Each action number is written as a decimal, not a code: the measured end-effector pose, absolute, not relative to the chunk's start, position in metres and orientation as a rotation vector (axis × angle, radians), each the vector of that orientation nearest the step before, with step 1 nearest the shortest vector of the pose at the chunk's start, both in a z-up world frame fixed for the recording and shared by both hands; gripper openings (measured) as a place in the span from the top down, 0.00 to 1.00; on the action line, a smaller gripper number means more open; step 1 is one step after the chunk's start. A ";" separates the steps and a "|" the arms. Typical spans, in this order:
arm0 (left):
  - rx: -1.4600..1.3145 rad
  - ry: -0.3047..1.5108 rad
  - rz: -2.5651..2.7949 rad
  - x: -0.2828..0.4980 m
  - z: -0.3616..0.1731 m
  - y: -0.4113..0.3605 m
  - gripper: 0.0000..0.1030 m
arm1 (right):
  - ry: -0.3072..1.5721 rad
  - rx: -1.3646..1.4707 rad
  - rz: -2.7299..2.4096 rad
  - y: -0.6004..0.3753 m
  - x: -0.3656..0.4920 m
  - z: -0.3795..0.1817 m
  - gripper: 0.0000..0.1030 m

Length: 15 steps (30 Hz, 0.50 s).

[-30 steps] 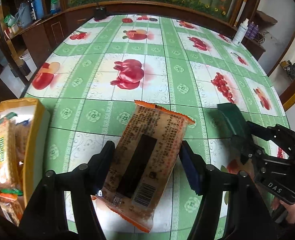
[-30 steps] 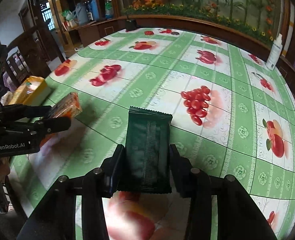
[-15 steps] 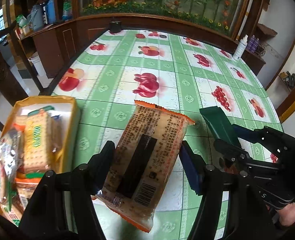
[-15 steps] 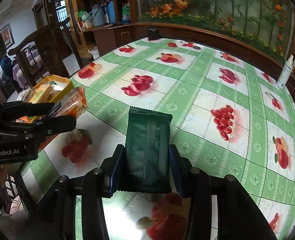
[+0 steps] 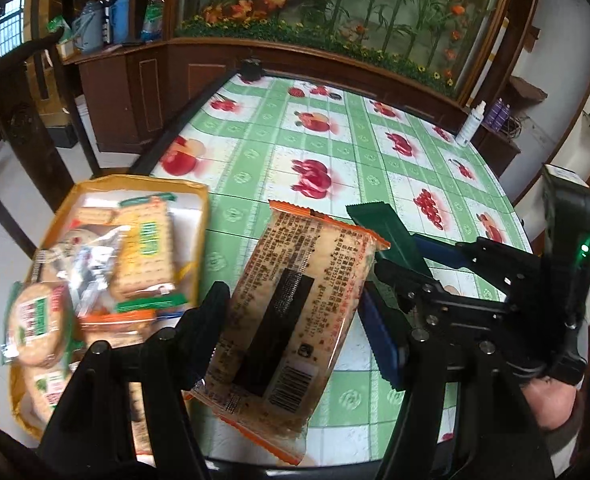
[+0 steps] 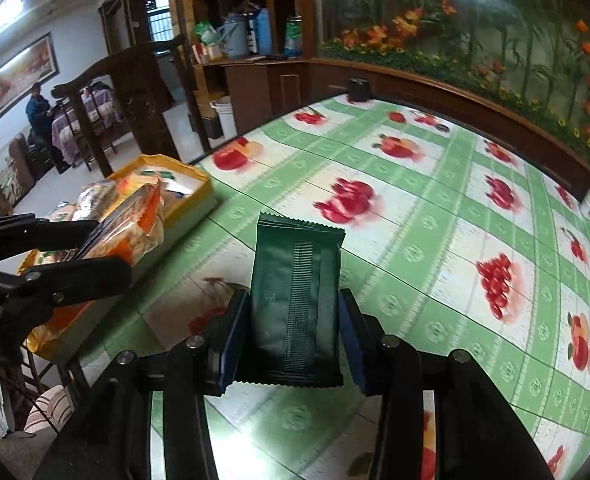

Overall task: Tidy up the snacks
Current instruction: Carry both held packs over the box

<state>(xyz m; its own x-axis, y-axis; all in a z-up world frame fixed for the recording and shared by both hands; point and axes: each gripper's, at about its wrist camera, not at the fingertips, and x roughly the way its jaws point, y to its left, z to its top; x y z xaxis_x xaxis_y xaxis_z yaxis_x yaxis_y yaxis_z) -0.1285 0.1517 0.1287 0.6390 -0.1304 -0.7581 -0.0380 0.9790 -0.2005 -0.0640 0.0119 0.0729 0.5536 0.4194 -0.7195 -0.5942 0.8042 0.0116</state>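
Note:
My left gripper point(image 5: 295, 320) is shut on an orange-edged snack pack point(image 5: 295, 312) and holds it above the table, just right of the yellow snack box point(image 5: 203, 216). The box holds several biscuit packs point(image 5: 143, 244). My right gripper point(image 6: 291, 340) is shut on a dark green snack packet point(image 6: 295, 296) above the green fruit-print tablecloth point(image 6: 435, 216). The right gripper point(image 5: 399, 264) with the green packet point(image 5: 379, 224) shows at the right of the left wrist view. The left gripper point(image 6: 91, 244) with the orange pack point(image 6: 135, 224) shows at the left of the right wrist view, beside the box point(image 6: 199, 196).
The yellow box sits at the table's left edge. A wooden chair point(image 6: 135, 92) stands beyond it. A white spray bottle point(image 5: 469, 128) stands at the far right edge. A small dark object point(image 6: 359, 90) sits at the far edge before the wooden planter ledge point(image 6: 455, 92).
Both grippers have moved left toward the yellow box with their packs still held. The box has come much further into both views.

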 end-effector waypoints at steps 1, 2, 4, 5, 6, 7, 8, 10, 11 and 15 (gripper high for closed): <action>-0.211 0.871 -0.044 -0.133 0.131 0.157 0.35 | 0.776 -0.249 0.614 0.016 -0.065 0.074 0.57; -0.218 0.866 -0.035 -0.136 0.133 0.162 0.35 | 0.774 -0.253 0.621 0.020 -0.065 0.074 0.57; -0.217 0.853 -0.014 -0.144 0.137 0.172 0.35 | 0.770 -0.262 0.637 0.029 -0.067 0.076 0.57; -0.218 0.847 -0.003 -0.148 0.139 0.178 0.35 | 0.769 -0.265 0.647 0.034 -0.068 0.076 0.57; -0.218 0.843 0.007 -0.152 0.140 0.182 0.35 | 0.767 -0.269 0.654 0.037 -0.069 0.077 0.57; -0.215 0.839 0.021 -0.156 0.142 0.189 0.35 | 0.764 -0.274 0.664 0.042 -0.070 0.078 0.57; -0.213 0.836 0.033 -0.159 0.142 0.194 0.35 | 0.761 -0.278 0.672 0.046 -0.071 0.079 0.57; -0.216 0.829 0.067 -0.165 0.144 0.207 0.35 | 0.757 -0.286 0.686 0.053 -0.073 0.081 0.57; -0.219 0.826 0.088 -0.168 0.144 0.216 0.35 | 0.754 -0.291 0.694 0.058 -0.073 0.082 0.57; -0.243 0.822 0.151 -0.179 0.142 0.244 0.35 | 0.747 -0.313 0.731 0.078 -0.075 0.085 0.57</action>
